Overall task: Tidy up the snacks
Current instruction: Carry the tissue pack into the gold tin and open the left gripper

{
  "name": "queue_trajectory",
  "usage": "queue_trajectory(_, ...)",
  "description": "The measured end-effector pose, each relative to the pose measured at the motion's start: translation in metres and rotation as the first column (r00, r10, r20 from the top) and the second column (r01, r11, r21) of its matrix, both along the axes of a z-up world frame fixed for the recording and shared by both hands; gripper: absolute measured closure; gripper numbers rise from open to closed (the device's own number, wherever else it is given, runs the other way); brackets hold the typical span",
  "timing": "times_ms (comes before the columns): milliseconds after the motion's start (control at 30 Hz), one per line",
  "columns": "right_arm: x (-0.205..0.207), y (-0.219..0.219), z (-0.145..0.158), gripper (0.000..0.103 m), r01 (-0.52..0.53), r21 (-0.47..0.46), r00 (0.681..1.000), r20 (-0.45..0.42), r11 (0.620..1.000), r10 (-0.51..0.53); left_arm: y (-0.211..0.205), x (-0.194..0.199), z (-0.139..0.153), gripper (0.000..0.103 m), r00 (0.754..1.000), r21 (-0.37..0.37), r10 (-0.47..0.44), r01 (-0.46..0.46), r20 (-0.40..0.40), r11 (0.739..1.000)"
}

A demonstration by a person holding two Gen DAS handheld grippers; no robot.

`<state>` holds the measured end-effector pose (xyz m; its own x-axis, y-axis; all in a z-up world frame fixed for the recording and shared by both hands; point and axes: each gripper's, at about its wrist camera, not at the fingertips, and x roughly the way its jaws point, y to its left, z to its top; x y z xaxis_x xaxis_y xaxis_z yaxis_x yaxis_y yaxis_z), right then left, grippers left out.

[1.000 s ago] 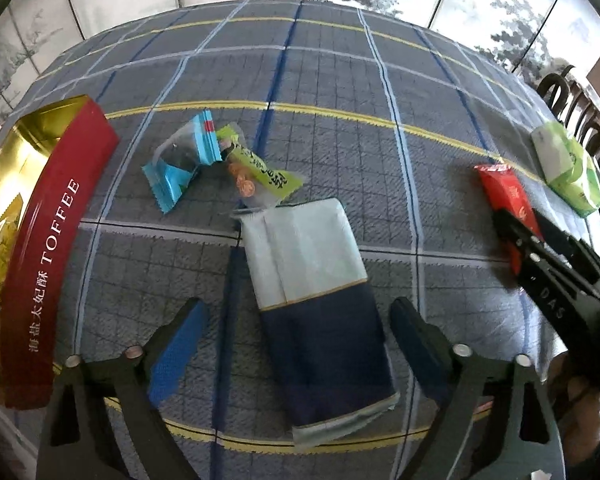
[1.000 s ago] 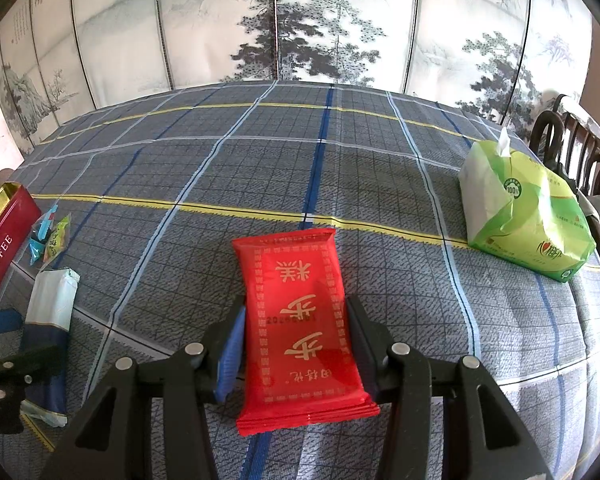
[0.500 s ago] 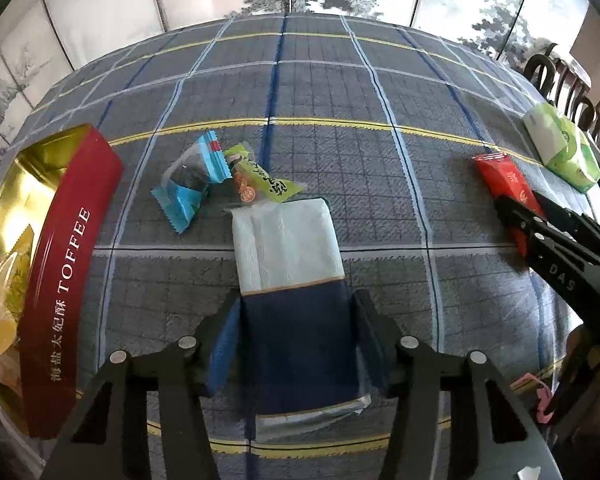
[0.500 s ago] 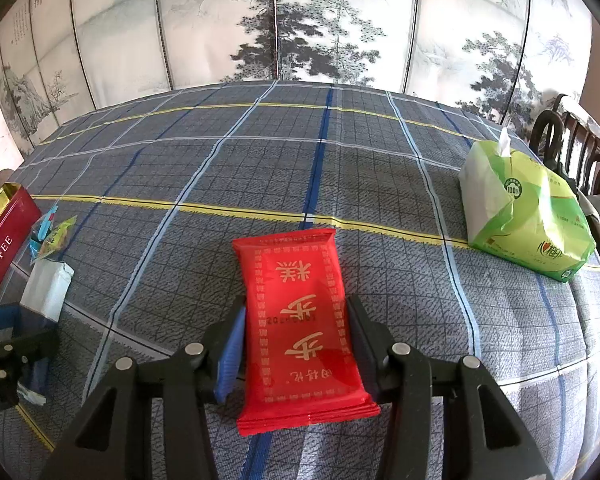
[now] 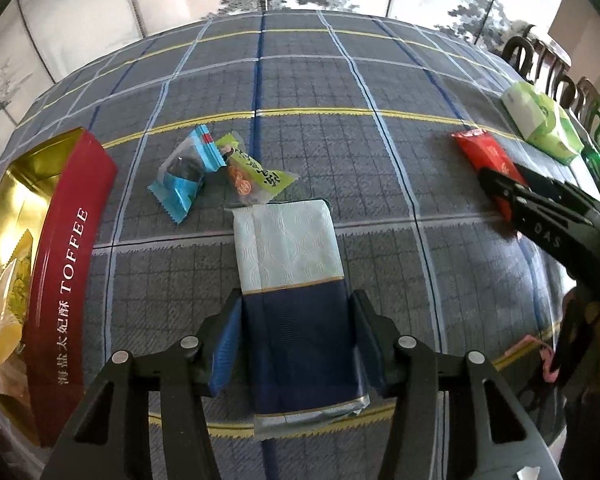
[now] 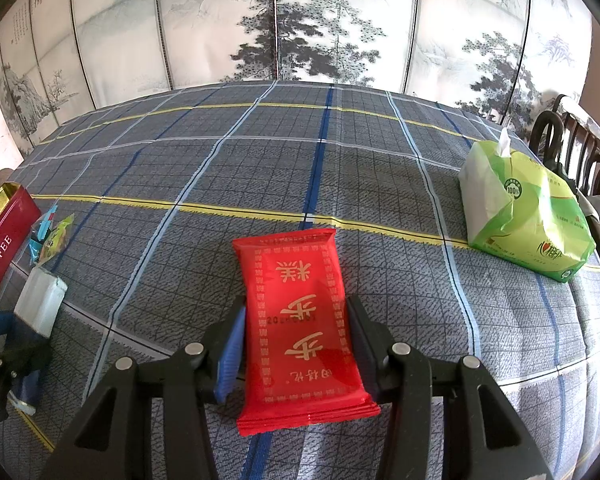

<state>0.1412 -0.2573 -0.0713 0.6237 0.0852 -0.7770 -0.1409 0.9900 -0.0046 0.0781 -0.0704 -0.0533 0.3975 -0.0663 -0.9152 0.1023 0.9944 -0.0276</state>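
On the grey plaid tablecloth [image 5: 380, 184], the navy-and-white packet [image 5: 296, 304] is clamped lengthwise by the left gripper [image 5: 296, 344]; the red foil packet [image 6: 300, 320] is likewise pinched by the right gripper [image 6: 296, 340]; the red toffee tin [image 5: 60, 264] is seen at left of frame.

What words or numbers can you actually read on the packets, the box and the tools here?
"TOFFEE" with "海盐太妃酥": red side of the toffee box.
"DAS": body of the right gripper.
"100": round badge on the green tissue pack.
"步步糕", upside down: red snack packet; its date stamp and bottom line are too blurred.
Yellow-green candy wrapper: characters too small.
Blue-and-white packet: no text visible.
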Motion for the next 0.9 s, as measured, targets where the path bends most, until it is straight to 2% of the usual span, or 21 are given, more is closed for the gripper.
queue_trajectory(300, 0.0, 0.0, 0.0, 0.054, 0.0, 0.0, 1.0, 0.0, 1.0, 0.0, -0.002, -0.018, 0.018, 0.055, 0.996, 0.034, -0.077, 0.075, 0.046, 0.997)
queue_trajectory(700, 0.0, 0.0, 0.0, 0.054, 0.0, -0.001, 1.0, 0.001, 1.0, 0.0, 0.016, -0.032, 0.055, 0.055, 0.988, 0.04, -0.108, 0.104, 0.108, 0.994)
queue_trajectory(900, 0.0, 0.0, 0.0, 0.054, 0.0, -0.001, 1.0, 0.001, 1.0, 0.0, 0.046, -0.034, 0.086, 0.055, 0.982, 0.056, -0.088, 0.08, 0.166, 0.995)
